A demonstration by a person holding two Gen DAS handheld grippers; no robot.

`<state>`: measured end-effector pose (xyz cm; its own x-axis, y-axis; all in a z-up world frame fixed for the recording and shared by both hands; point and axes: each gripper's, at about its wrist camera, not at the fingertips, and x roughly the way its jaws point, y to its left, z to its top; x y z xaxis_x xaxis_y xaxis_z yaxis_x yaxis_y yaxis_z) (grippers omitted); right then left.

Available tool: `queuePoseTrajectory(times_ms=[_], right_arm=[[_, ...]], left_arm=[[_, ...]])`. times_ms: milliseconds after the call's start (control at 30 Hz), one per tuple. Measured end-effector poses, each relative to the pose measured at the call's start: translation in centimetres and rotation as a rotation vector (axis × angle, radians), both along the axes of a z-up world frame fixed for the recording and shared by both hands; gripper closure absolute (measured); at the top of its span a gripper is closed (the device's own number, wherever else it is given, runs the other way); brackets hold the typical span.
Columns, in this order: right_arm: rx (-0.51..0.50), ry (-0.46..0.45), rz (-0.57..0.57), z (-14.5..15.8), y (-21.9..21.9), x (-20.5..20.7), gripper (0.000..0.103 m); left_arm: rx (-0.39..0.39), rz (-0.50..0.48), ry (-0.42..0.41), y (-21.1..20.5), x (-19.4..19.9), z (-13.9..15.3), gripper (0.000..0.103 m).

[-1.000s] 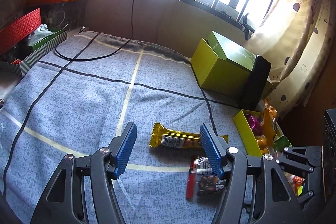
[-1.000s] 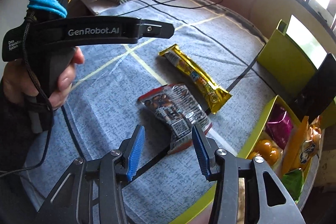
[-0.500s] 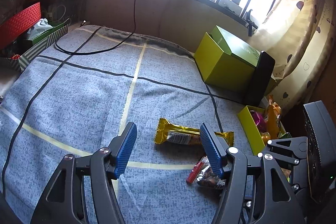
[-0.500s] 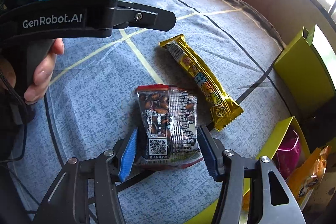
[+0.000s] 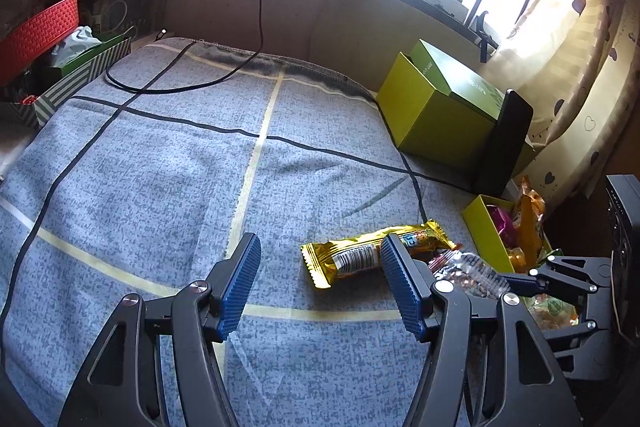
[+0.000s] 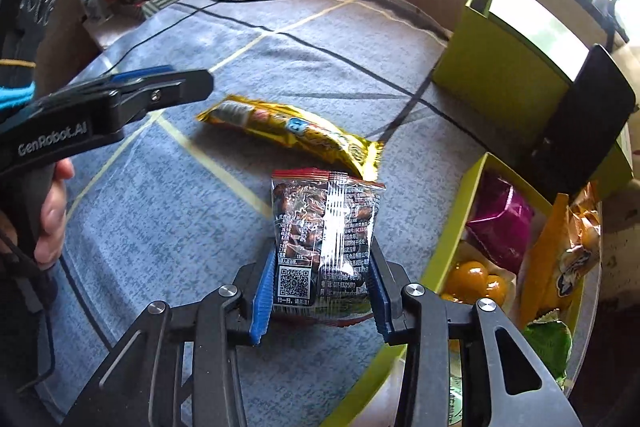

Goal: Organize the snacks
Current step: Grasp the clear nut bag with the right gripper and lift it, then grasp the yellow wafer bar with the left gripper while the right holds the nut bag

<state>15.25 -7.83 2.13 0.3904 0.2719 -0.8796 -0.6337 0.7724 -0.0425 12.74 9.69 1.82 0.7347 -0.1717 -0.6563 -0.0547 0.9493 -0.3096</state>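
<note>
Snacks lie on the table [image 5: 152, 195], which is covered by a blue-grey cloth with dark and pale lines. A clear packet of dark nuts [image 6: 326, 227] with red edges stands between the blue pads of the right tongs [image 6: 320, 301], its lower end with the printed code square tucked between them; the jaws are closing and both pads already lie against the packet's sides. In the left wrist view the same packet shows at the tips of the right tongs, just beside the yellow-green tray [image 5: 486, 231]. A long gold snack bar [image 6: 296, 135] lies flat on the cloth just beyond the nut packet, its near end touching or almost touching the packet's top edge. The left tongs [image 5: 320, 285] are held above the cloth with their jaws wide apart and nothing between them, the gold bar lying just ahead of the right-hand pad. A person's hand [image 6: 50, 207] grips the handle of the left tongs. The tray sits at the table's right edge and holds a magenta pack [image 6: 500, 223], orange round sweets [image 6: 476, 281], an orange bag [image 6: 560, 259] and a green wrapper [image 6: 548, 343]. Behind it stands a larger green box [image 5: 436, 111] with a black slab [image 5: 506, 143] leaning against it.
</note>
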Motion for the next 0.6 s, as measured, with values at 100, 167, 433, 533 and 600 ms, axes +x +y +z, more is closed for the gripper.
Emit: queuePoseTrajectory(times_ms=[100,167,433,533,600], right_arm=[[0.006,-0.012,-0.042,0.1,-0.1,1.1,0.064],[0.000,-0.020,-0.055,0.0,0.3,1.7,0.064],[0.034,-0.008,-0.003,-0.2,3.1,3.4,0.064],[0.035,-0.013,0.016,-0.2,3.5,3.1,0.064],[0.036,-0.006,0.013,-0.2,3.1,2.8,0.064]], left_arm=[[0.000,-0.005,0.008,-0.1,0.2,-0.2,0.040],[0.004,-0.016,0.013,-0.3,0.3,-0.4,0.040],[0.035,-0.075,0.010,-1.6,0.4,-0.5,0.040],[0.032,-0.076,0.018,-1.5,0.5,-0.7,0.040],[0.027,-0.072,0.026,-1.5,0.7,-0.9,0.040]])
